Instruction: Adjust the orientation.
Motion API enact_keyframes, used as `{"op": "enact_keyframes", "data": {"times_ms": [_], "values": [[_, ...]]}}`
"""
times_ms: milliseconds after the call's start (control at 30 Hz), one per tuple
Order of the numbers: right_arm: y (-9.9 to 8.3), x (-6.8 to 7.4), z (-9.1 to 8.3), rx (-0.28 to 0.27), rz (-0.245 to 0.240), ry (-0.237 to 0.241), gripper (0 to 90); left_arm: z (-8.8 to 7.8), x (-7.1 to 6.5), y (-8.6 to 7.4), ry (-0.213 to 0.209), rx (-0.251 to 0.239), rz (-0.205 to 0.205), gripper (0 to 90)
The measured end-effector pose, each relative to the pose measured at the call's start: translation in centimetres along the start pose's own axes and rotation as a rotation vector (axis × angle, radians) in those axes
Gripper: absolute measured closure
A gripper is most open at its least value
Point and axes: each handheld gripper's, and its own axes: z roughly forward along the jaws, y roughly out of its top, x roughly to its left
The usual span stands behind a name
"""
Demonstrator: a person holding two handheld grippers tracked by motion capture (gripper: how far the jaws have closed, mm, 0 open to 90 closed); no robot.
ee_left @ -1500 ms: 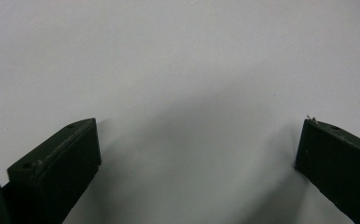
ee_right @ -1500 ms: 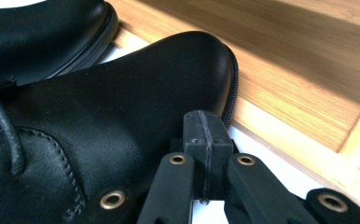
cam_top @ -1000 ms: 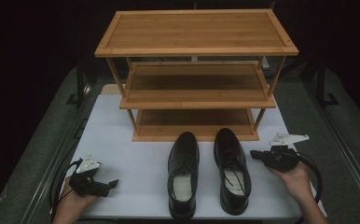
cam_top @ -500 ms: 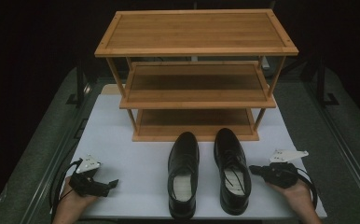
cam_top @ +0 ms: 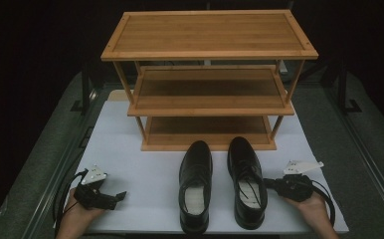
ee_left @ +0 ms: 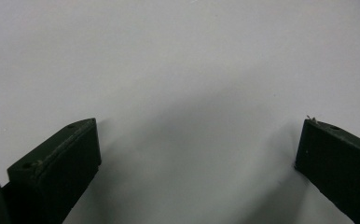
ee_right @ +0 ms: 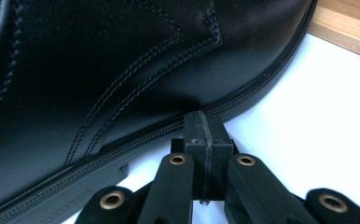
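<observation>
The right gripper point(cam_top: 269, 183) is sitting at the outer side of the right shoe point(cam_top: 246, 182), its jaws clenched flat against each other with nothing between them. In the right gripper view the closed tips point(ee_right: 204, 140) are pressing up to the shoe's welt point(ee_right: 122, 156), right at the sole edge below the stitched side panel; whether they are actually touching the leather or just short of it is hard to tell. The shoe is lying just ahead of the fingers, with its toe pointing away to their right toward the wooden rack point(ee_right: 346, 28).

The left gripper point(cam_top: 116, 197) is resting well apart from both shoes, held in the person's left hand point(cam_top: 75, 215), with its jaws released and spread wide. The left gripper view is showing the two black fingers point(ee_left: 57, 168) far apart over the bare white mat point(ee_left: 178, 70), nothing lying between them.

The high view is giving what the gripper views are not: the left shoe point(cam_top: 196, 184) standing just beside the right one, both black lace-ups with toes toward the three-shelf rack point(cam_top: 210, 74), and the right hand point(cam_top: 312, 206) holding its gripper. The right gripper view alone is revealing the double stitching and ribbed welt.

No readable brand, label or writing is showing on the shoes, rack or grippers.
</observation>
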Motion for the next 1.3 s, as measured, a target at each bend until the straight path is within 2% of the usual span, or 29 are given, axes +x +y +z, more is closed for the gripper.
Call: {"op": "enact_keyframes", "data": {"times_ms": [533,900,1100,1300], "values": [[1.3,1.6,1.7,0.019,-0.041,0.058,89.9,0.0,0.0,0.0,0.000,0.000,0.000,0.0],[2.0,2.5,2.6,0.031,-0.061,0.082,89.9,0.0,0.0,0.0,0.000,-0.001,-0.001,0.0],[2.0,2.8,2.7,0.033,-0.061,0.097,89.9,0.0,0.0,0.0,0.000,-0.001,0.000,0.0],[2.1,3.6,2.9,0.041,-0.082,0.117,89.9,0.0,0.0,0.0,0.000,0.000,0.000,0.0]]}}
